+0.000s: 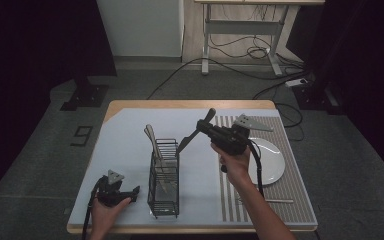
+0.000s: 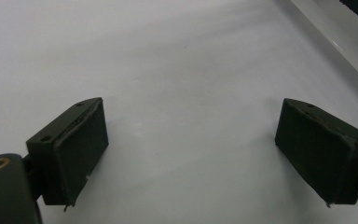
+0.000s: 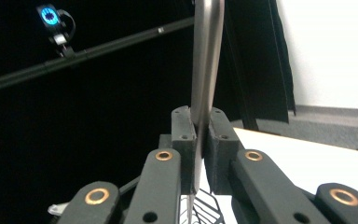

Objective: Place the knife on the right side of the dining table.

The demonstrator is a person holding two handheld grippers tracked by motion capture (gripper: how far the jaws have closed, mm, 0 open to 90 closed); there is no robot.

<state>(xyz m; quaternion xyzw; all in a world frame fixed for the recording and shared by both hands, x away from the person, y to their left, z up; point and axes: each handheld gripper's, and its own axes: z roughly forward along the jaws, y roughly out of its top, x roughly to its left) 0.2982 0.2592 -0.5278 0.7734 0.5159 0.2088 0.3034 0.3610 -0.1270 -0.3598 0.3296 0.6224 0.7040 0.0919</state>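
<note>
While raised over the table, the right gripper (image 1: 201,131) clamps a flat, slim steel knife (image 3: 206,70) edge-on between its pads, blade slanting down toward the black wire cutlery caddy (image 1: 164,192), which holds other steel utensils (image 1: 152,140). Judged rigid, light, smooth and slippery; best held mid-length across its flats. Left gripper (image 1: 130,195): jaws wide, empty, low over the pale grey mat (image 2: 177,70). Round white plate (image 1: 275,160) to the right.

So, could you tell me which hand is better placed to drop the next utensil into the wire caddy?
The right tongs: already shut on a knife above the wire caddy. The left tongs rest open and empty.
</note>
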